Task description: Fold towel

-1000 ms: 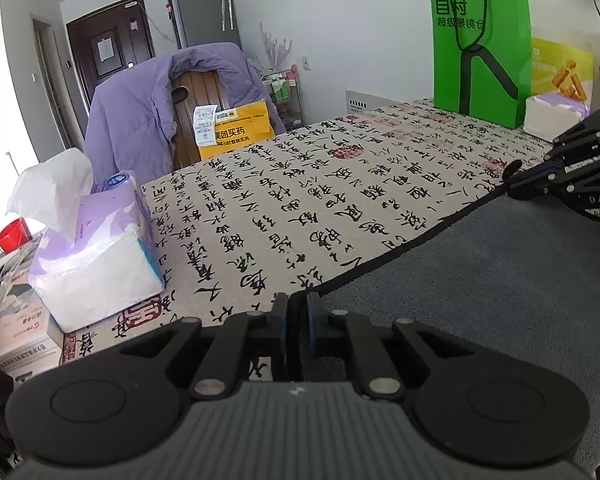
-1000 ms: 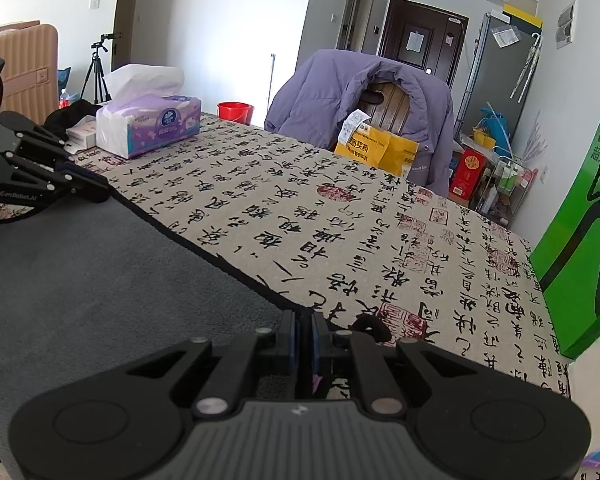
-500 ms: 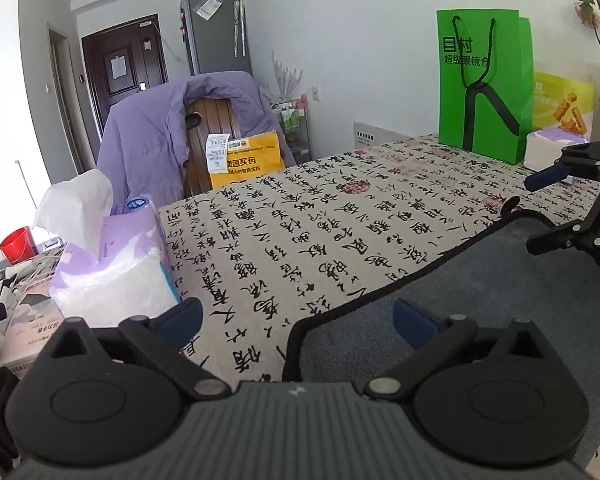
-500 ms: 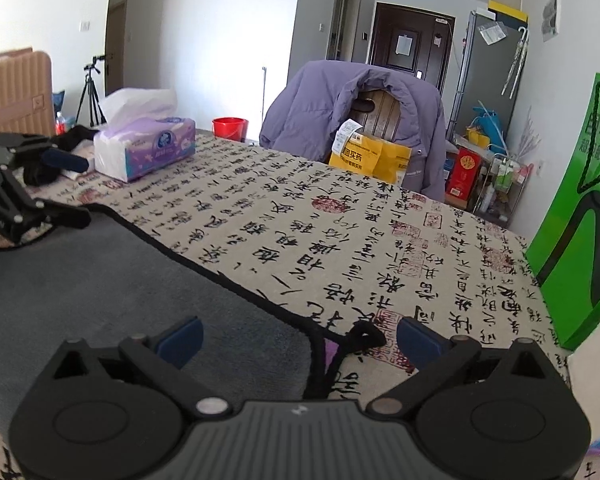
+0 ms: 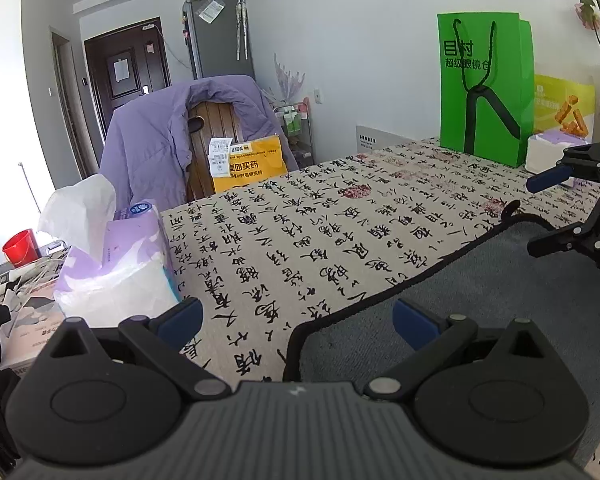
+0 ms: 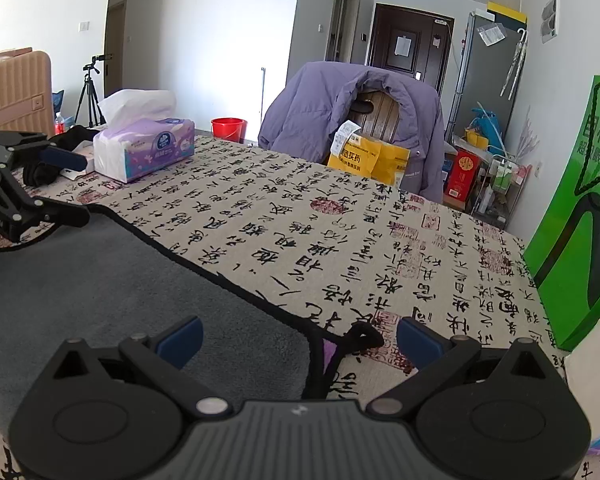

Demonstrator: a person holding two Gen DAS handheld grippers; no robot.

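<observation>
Both claws now spread, off the towel (image 5: 480,292); tissues (image 6: 134,106) in pack (image 6: 148,152).

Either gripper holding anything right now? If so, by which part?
Nothing is held. The left gripper and the right gripper are both open, each at a far corner of the grey towel, which lies flat on the table.

Broad bare stretch of calligraphy-printed bench (image 5: 300,216) cloth beyond the flat grey black-edged towel (image 6: 100,292), open for passage toward the far edge. Blocked on the left by the purple soft-pack tissue box (image 5: 116,264); hemmed on the right by the tall green paper shopping bag (image 5: 484,88).
</observation>
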